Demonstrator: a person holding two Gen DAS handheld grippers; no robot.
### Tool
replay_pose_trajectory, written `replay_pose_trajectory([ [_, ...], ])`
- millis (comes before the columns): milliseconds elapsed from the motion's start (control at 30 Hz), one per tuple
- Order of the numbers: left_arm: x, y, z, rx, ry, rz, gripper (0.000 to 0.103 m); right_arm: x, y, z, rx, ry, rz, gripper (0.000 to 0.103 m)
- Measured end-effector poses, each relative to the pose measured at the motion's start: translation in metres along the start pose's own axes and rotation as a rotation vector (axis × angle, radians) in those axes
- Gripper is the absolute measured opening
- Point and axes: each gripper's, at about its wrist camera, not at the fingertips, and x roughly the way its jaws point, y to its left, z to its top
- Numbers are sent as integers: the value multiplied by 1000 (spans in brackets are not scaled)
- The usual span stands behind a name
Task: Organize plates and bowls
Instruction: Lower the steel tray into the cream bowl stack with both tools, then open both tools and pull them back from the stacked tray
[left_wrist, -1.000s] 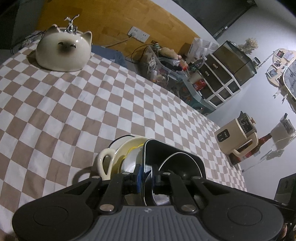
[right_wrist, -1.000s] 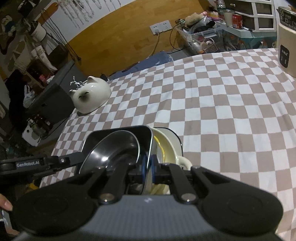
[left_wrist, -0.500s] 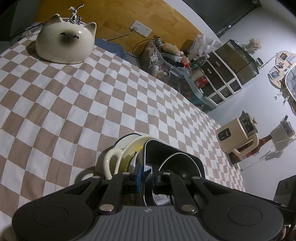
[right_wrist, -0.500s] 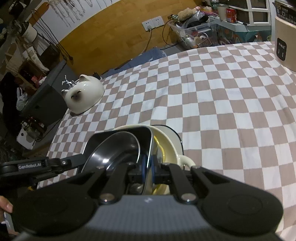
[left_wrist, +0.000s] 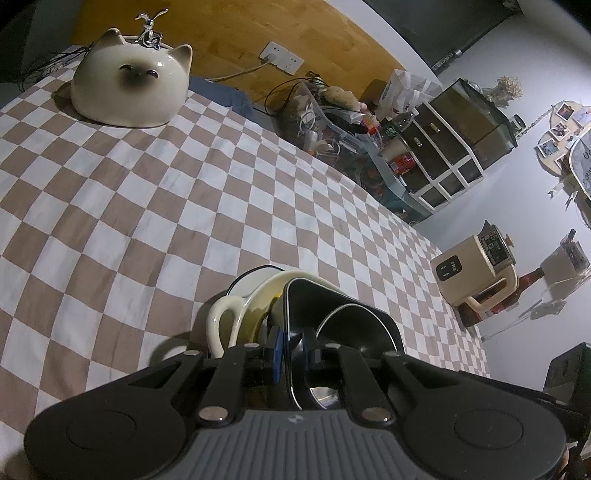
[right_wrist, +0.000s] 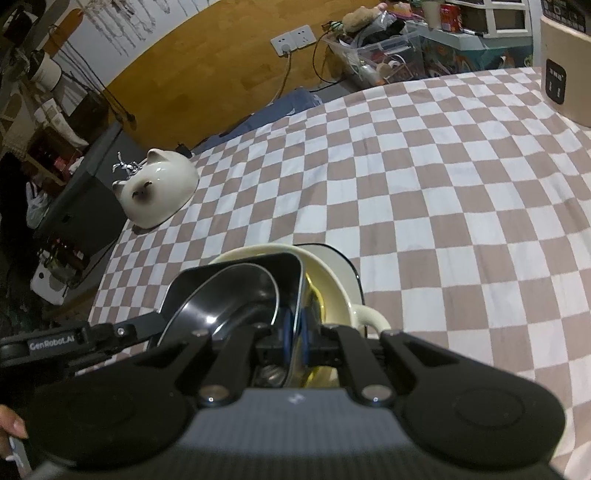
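A stack of dishes sits between both grippers: a black square dish (left_wrist: 332, 306) with a dark round bowl (left_wrist: 354, 328) inside, resting in a cream bowl with a handle (left_wrist: 236, 317). My left gripper (left_wrist: 293, 349) is shut on the black dish's rim. My right gripper (right_wrist: 295, 345) is shut on the opposite rim of the black dish (right_wrist: 236, 291); the cream bowl (right_wrist: 332, 295) lies under it. The stack is just above or on the checkered cloth (left_wrist: 147, 192); contact is hidden.
A cat-shaped ceramic dish (left_wrist: 129, 92) stands at the far corner of the cloth, also in the right wrist view (right_wrist: 159, 192). A beige appliance (left_wrist: 476, 266) stands beyond the table's right side. Cluttered bins and drawers (left_wrist: 436, 155) line the wall.
Both grippers with the stack have shifted forward a little over the cloth; the cat dish looks nearer. Both grips are unchanged.
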Motion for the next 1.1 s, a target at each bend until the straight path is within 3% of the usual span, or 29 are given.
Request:
replay_pose_trajectory([
  [200,0,-1,0,10,4,9,11,1,2,-2,12,-5,0,8],
  [333,-1,-1,-1,19,3,11,11,3,-2,-3,61,11,-7,16],
  [600,-11,-5,3,49,-20,21,11,-7,3,-7,55,-24,-34,18],
  [833,-27,-14,9,102,-51,39,15,-25,9,-2,39,-90,-50,32],
  [900,-32,-18,10,123,-57,53,21,-29,14,-1,22,-111,-56,38],
  [967,-36,-22,12,143,-65,61,36,-35,20,0,-4,-137,-70,48],
  [1100,-46,-28,12,182,-76,80,55,-44,31,-4,-59,-199,-103,60],
])
